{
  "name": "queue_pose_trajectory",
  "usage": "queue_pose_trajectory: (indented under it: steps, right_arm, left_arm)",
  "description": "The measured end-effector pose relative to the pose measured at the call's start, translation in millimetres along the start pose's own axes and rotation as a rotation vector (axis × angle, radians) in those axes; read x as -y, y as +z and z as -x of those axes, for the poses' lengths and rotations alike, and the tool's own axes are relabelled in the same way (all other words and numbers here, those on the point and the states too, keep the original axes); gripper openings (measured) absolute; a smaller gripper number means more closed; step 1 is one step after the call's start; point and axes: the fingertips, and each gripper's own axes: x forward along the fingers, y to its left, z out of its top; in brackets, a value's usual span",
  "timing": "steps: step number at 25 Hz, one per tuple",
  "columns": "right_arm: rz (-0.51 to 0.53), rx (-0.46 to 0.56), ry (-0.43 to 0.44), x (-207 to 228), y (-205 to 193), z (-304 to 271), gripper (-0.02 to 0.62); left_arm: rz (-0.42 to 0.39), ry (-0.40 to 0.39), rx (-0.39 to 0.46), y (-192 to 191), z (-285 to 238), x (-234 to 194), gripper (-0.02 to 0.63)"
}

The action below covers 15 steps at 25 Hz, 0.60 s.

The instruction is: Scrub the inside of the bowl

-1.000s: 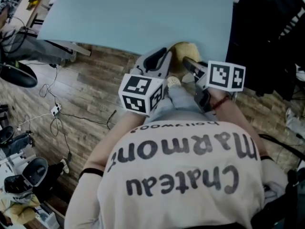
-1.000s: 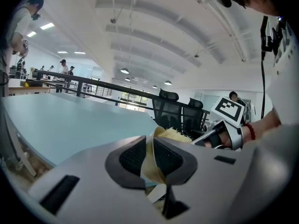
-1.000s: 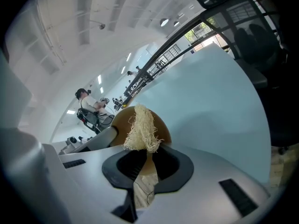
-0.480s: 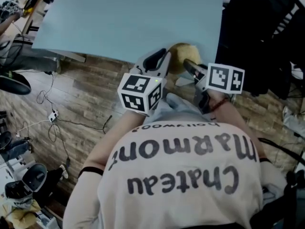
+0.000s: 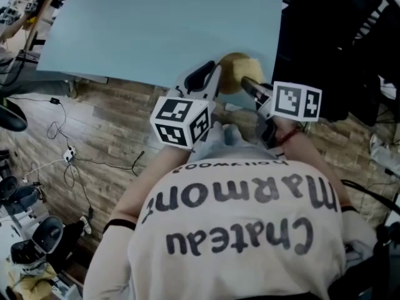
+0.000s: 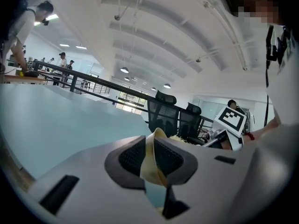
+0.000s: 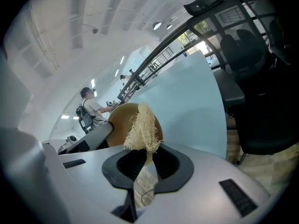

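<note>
Tan round bowl (image 5: 236, 67) sits between the two tools at the near edge of the pale blue counter (image 5: 156, 30), tipped up on its side and apparently lifted clear of the surface. The left hand-held gripper (image 5: 201, 80) pinches its thin cream rim (image 6: 152, 155), with both ribbed pads pressed against the wall. The right hand-held gripper (image 5: 250, 87) is clamped on the flat tail of a cream fibrous scrubber (image 7: 142, 127), whose frayed tuft stands above the jaws, right against the bowl (image 7: 117, 120).

The main risk is the hold on the rim. It is a narrow bite on a thin, smooth wall, so a firm push from the scrubber could lever the bowl round in the jaws or pull it out. Held at the counter's edge, it would likely drop to the wooden plank floor (image 5: 112, 124).

The scrubber is gripped only by its tail. Its tuft may fold aside under pressure and skim the surface, or the tail may slip free.

As for contents, no water, suds or food shows in the bowl. Its hollow is poorly seen from every view, and I cannot tell whether the tuft is touching the inside or the outer wall.
</note>
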Motion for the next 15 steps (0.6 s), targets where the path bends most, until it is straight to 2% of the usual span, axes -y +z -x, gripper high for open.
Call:
queue_pose_trajectory:
  steps: [8, 15]
  right_arm:
    - [-0.016, -0.034, 0.027, -2.9, -0.9, -11.5, 0.058]
    - [0.0, -0.055, 0.033, 0.1, 2.6, -15.0, 0.058]
  left_arm:
    - [-0.043, 0.028, 0.038, 8.8, 3.8, -6.9, 0.052]
    - [-0.043, 0.043, 0.042, 12.0, -2.4, -7.3, 0.052]
